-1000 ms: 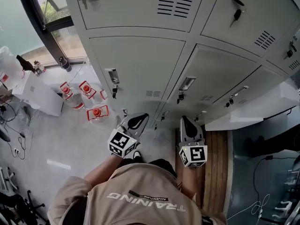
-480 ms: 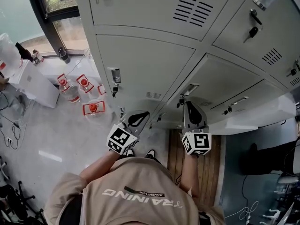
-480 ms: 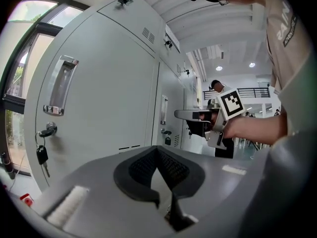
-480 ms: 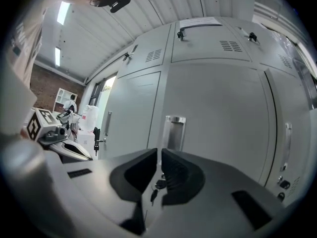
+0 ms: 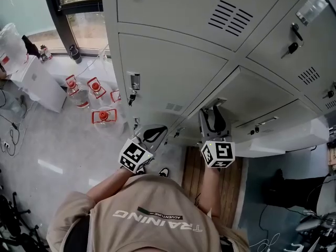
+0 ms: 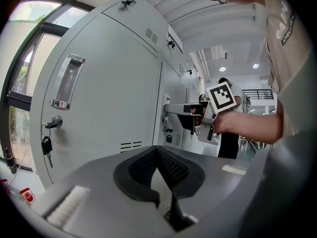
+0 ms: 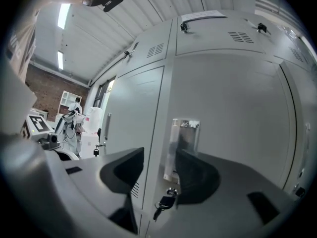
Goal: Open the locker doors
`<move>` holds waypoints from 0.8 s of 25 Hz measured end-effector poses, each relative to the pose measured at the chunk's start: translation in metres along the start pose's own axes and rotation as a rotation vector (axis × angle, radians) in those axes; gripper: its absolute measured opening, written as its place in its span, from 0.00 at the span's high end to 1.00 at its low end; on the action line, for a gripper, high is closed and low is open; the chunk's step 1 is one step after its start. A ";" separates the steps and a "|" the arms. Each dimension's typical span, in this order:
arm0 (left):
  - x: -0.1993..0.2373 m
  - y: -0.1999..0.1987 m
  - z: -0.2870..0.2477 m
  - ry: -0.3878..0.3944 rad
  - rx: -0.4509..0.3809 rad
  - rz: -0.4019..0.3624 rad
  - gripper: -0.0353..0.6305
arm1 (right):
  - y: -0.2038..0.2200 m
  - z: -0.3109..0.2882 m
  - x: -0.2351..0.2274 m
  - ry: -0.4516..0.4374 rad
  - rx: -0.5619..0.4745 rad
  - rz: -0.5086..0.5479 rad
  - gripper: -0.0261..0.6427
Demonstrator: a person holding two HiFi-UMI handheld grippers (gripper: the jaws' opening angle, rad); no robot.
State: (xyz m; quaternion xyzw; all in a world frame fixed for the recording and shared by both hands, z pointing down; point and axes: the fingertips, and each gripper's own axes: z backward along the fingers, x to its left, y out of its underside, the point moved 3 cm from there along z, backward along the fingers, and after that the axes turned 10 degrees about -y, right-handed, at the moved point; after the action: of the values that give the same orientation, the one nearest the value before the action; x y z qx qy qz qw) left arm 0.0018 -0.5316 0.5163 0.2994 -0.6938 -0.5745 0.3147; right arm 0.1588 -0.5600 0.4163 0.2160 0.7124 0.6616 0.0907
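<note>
Grey lockers (image 5: 173,72) fill the far wall, and none of their insides shows. The right gripper (image 7: 159,157) is held level at the right door (image 5: 262,96). Its jaws have just been opening and now stand spread. The door's left edge and its recessed handle (image 7: 185,133) stand between them, and the pads press on neither. A key (image 7: 166,202) hangs in the lock just under that handle. Whether this door is ajar I cannot tell.

The left gripper (image 6: 158,155) hovers near the left door (image 6: 109,98), well apart from the right gripper. Its jaws are pressed together with nothing in them. That door has its own handle (image 6: 67,83), with a second key (image 6: 47,145) below it.

On the floor (image 5: 47,140) at the far left stand clear jugs (image 5: 103,117) with red caps, beside a white cabinet (image 5: 39,88). What the jugs hold I cannot tell.
</note>
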 end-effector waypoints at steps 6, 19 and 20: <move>0.013 0.006 0.003 0.002 0.006 0.025 0.94 | 0.007 -0.014 -0.005 0.041 0.030 0.015 0.70; 0.040 0.016 0.000 0.029 0.056 0.024 0.94 | 0.007 -0.009 -0.004 0.198 0.031 -0.002 0.74; 0.039 0.016 0.000 0.035 0.056 0.022 0.94 | 0.007 -0.006 -0.003 0.206 0.025 -0.005 0.77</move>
State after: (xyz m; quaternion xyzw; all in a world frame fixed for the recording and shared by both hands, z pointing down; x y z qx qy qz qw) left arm -0.0235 -0.5598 0.5358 0.3106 -0.7073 -0.5459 0.3245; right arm 0.1599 -0.5659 0.4229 0.1459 0.7267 0.6711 0.0159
